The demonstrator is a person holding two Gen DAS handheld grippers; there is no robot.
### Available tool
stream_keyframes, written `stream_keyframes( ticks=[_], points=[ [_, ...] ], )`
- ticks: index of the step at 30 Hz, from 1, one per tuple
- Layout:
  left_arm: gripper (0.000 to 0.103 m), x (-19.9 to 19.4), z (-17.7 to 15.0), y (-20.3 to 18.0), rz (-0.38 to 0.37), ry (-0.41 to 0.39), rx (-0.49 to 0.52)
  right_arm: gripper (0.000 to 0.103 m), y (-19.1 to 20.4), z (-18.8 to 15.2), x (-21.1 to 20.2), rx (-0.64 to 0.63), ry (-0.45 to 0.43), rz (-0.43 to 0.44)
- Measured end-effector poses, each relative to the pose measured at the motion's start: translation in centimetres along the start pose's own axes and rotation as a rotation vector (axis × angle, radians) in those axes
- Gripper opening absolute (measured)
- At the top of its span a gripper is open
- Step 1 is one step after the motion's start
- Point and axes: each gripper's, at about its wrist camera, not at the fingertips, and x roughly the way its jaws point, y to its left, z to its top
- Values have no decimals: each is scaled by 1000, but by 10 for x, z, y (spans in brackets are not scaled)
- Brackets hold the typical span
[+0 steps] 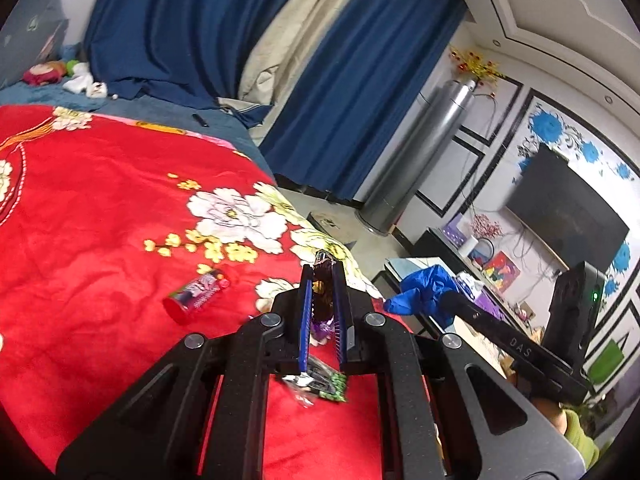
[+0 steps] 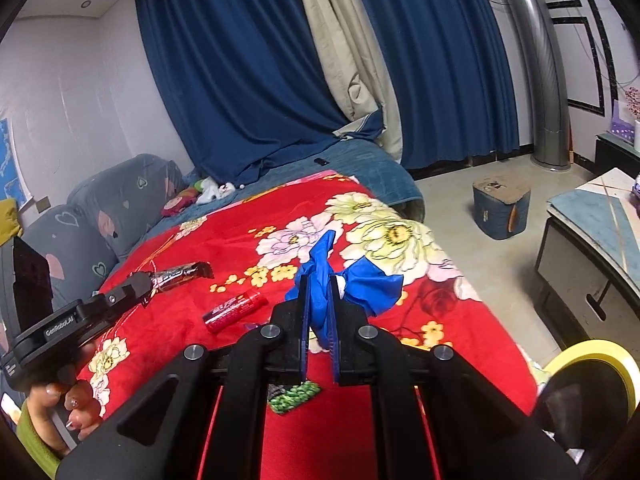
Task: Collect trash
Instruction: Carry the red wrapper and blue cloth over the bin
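My left gripper (image 1: 322, 270) is shut on a dark brown snack wrapper (image 1: 322, 280), held above the red flowered blanket (image 1: 100, 208). The right wrist view shows this gripper (image 2: 141, 281) at the left with the wrapper (image 2: 182, 273) sticking out sideways. My right gripper (image 2: 318, 280) is shut on a crumpled blue plastic bag (image 2: 372, 284), which hangs to its right. The left wrist view has that gripper (image 1: 445, 299) and bag (image 1: 420, 288) at the right. On the blanket lie a red tube (image 1: 196, 294) (image 2: 235, 308), a green-patterned wrapper (image 1: 326, 386) (image 2: 296, 396) and a purple scrap (image 1: 322, 328).
Blue curtains (image 2: 248, 80) hang behind the bed, with grey pillows (image 2: 80, 248) and soft toys (image 2: 200, 196) at its head. Right of the bed are bare floor, a blue stool (image 2: 502, 212), a low table (image 2: 592, 240), a yellow-rimmed round object (image 2: 592, 356), a silver column (image 1: 420, 160) and a TV (image 1: 568, 212).
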Motion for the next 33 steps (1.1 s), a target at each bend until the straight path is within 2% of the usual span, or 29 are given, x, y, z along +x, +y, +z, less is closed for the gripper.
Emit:
stream_keyframes(
  ticks=[12, 33],
  points=[
    [5, 13, -28, -51, -48, 69, 110, 8, -36, -8, -38, 18, -35, -70],
    [5, 35, -80, -118, -126, 186, 265, 8, -117, -31, -86, 132, -64, -225]
  ],
)
